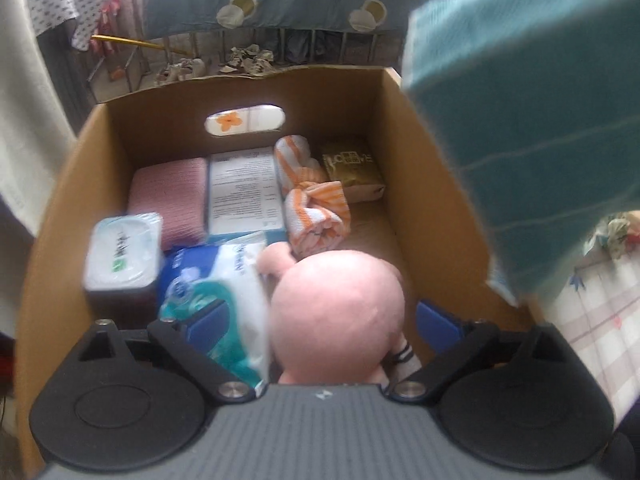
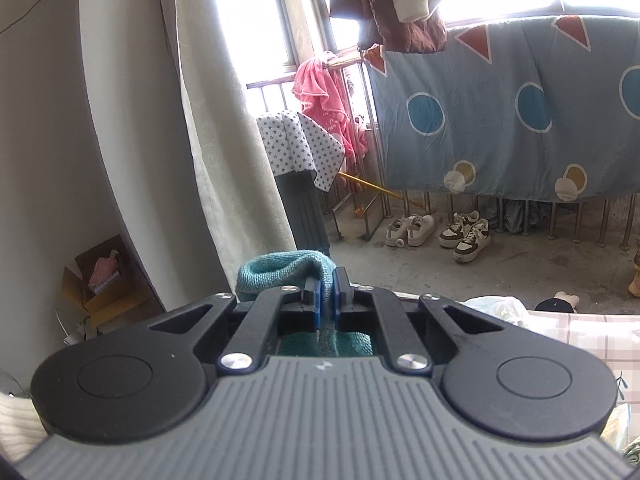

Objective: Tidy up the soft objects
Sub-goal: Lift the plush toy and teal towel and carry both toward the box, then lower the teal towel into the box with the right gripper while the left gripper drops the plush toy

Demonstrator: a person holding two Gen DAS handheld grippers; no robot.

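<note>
The left gripper (image 1: pixel 316 320) hangs over the near end of the box (image 1: pixel 60 208), jaws spread wide either side of the pink plush (image 1: pixel 338 308) without pressing it — likely just set down there. Packed behind it: one pink towel (image 1: pixel 168 196), one orange-striped towel (image 1: pixel 312 196), two tissue packs, one wipes tub, one gold packet. The right gripper (image 2: pixel 325 300) pinches the teal towel (image 2: pixel 280 266) by a fold, so it hangs at the box's right — probably next in.

Left gripper (image 1: pixel 320 320) tilts downward, jaws spread wide; right gripper (image 2: pixel 326 296) nearly level, jaws clamped
</note>
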